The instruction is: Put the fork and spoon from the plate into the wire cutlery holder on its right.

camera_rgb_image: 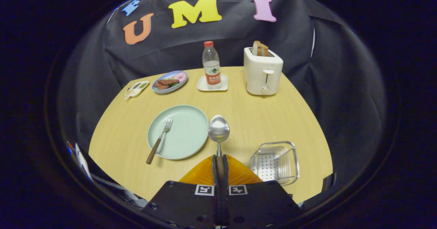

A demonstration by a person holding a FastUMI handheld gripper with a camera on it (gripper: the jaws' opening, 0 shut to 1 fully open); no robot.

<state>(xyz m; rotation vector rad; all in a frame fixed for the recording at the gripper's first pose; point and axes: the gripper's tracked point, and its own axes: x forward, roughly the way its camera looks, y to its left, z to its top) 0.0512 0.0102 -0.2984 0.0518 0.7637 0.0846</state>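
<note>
Beside the holder (275, 163), claw (220, 164) clamped on spoon (219, 129); fork (159, 139) on plate (186, 142).

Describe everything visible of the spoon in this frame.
The spoon is shiny metal with an oval bowl and a thin neck running into a darker handle. The gripper is shut on that handle, both fingers pressing it. The spoon points straight ahead, its bowl beside the right rim of the green plate, apparently lifted clear of it.

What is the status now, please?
Gripper shut on spoon, held up. Fork on plate. Wire holder right of fingers, path clear.
</note>
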